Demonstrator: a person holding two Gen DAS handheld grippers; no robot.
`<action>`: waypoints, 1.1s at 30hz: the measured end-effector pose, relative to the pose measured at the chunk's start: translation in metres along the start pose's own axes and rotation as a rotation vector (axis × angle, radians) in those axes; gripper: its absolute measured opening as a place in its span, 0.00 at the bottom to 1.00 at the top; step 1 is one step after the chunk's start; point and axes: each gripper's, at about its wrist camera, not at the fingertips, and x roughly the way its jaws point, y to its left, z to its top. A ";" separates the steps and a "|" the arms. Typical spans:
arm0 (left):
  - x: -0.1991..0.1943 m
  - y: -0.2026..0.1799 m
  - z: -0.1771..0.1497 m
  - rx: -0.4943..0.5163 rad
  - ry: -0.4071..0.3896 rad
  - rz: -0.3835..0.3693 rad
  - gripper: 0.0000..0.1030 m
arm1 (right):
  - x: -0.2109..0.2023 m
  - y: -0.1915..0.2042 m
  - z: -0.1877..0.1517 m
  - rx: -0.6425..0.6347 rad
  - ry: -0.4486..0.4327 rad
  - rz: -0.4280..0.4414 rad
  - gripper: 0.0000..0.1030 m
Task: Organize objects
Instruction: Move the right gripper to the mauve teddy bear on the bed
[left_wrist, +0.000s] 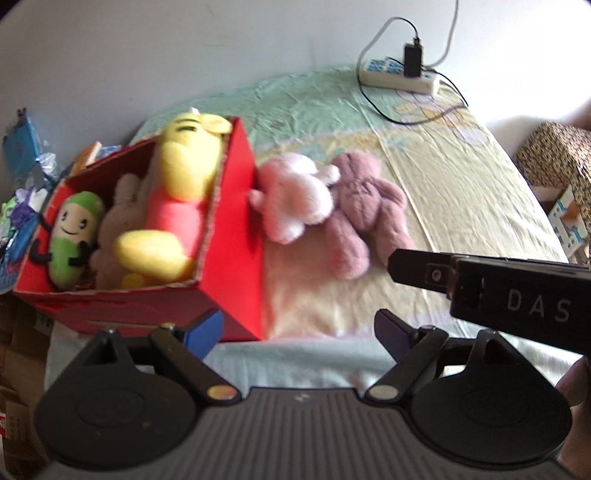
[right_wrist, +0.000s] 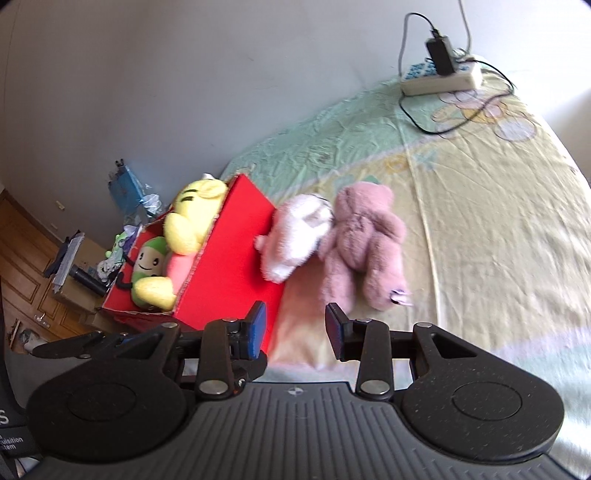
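Left gripper low over near edge of bed, pointing far; left finger overlaps near right corner of red box in view, contact unclear. Right gripper alongside, also aimed far, tilted, just near of the two loose plushies; seen from left wrist as a black body crossing in from the right, tip beside mauve bear's leg.

Writing: "DAS" in white letters on right gripper body, rest cut off. Partial small white text at lower left of right wrist view, unreadable.

Jaws: left spread wide, holding nothing. Right parted moderately, holding nothing, bare sheet between pads.

Box sits at left edge of bed, open top. Inside: yellow bear in red shirt lying lengthwise along right wall, head at far end; green plush with smiley face at left; beige plush between them. Pink plush on sheet touching box's right wall; mauve bear just right of it, touching it, lying flat. Power strip with black charger plugged in at far right of bed.
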 end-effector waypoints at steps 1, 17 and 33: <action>0.003 -0.004 0.000 0.010 0.008 -0.006 0.85 | -0.001 -0.003 -0.002 0.008 0.000 -0.009 0.41; 0.058 -0.037 0.006 0.109 0.107 -0.070 0.85 | 0.002 -0.058 -0.016 0.150 0.035 -0.107 0.42; 0.091 -0.016 0.000 0.117 0.048 -0.136 0.85 | 0.033 -0.078 0.002 0.226 0.024 -0.076 0.42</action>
